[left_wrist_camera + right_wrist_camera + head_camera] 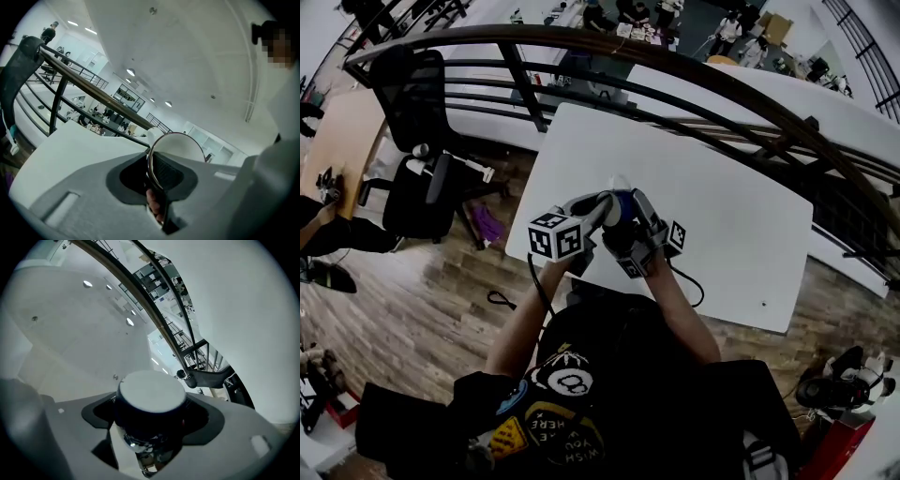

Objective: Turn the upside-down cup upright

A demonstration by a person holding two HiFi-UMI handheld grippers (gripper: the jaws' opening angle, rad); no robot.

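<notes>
1. A person stands at the near edge of a white table [731,206], holding the left gripper [602,210] and the right gripper [632,223] close together above it
2. The cup [620,202], blue outside and white inside, sits between the two grippers, over the table's near edge
3. In the left gripper view the fingers stand narrow and pinch the cup's wall at its thin shiny rim [151,161]: one pad is inside the mouth, the other outside
4. From there the round mouth shows edge-on and tilted, with the white inside turned to the right
5. In the right gripper view the fingers are spread wide, with the cup's dark body [149,416] between them
6. The cup's flat white end [151,390] faces away from that camera, and a shiny metal part shows at the end nearer the camera
7. The dark pads lie right against the dark sides of the cup, and no view shows whether they press on it
8. A curved dark railing [675,64] runs past the far side of the table
9. A black office chair [417,141] stands to the left on the wooden floor [441,281]
</notes>
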